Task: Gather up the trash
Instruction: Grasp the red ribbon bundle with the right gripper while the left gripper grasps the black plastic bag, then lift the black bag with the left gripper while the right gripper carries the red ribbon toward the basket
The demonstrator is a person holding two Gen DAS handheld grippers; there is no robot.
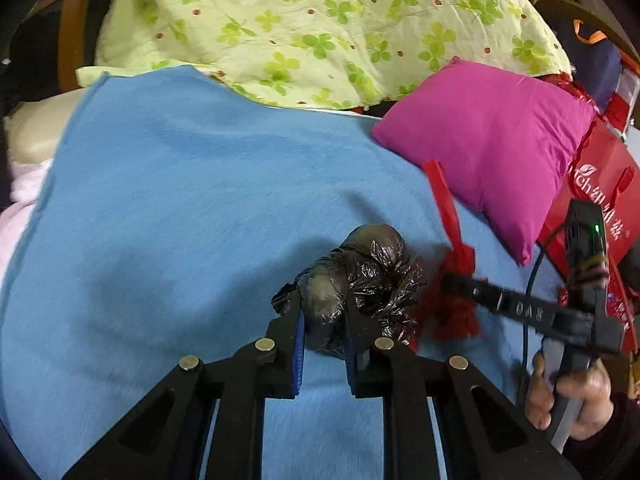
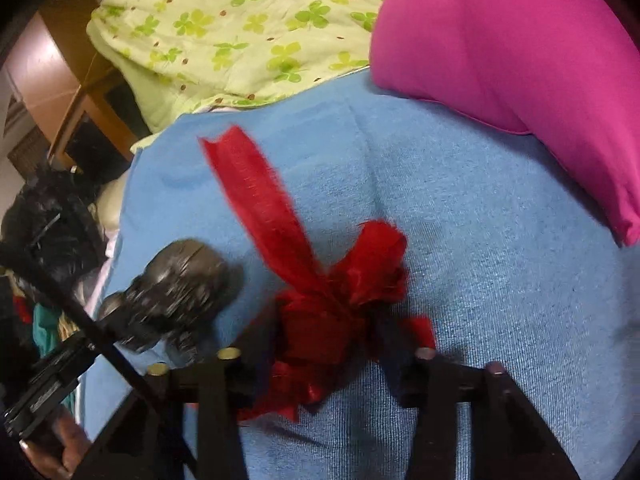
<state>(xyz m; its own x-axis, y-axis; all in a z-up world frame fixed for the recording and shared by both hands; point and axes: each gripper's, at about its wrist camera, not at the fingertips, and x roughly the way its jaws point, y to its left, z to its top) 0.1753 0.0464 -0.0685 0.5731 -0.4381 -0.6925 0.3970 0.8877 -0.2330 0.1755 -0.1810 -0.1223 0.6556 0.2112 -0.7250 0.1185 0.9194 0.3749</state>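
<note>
A crumpled black plastic bag lies on the blue blanket, and my left gripper is shut on its near end, its blue pads pressing both sides. Just to the right, a red ribbon wad with a long tail is pinched by my right gripper, which a hand holds. In the right wrist view the red ribbon wad sits between the blurred fingers of my right gripper, its tail pointing up and left. The black plastic bag and the left gripper are at the lower left.
A magenta pillow rests on the blanket's right side, with a red paper bag beyond it. A green clover-print quilt covers the far side. A large black bin bag and wooden furniture stand off the blanket's left edge.
</note>
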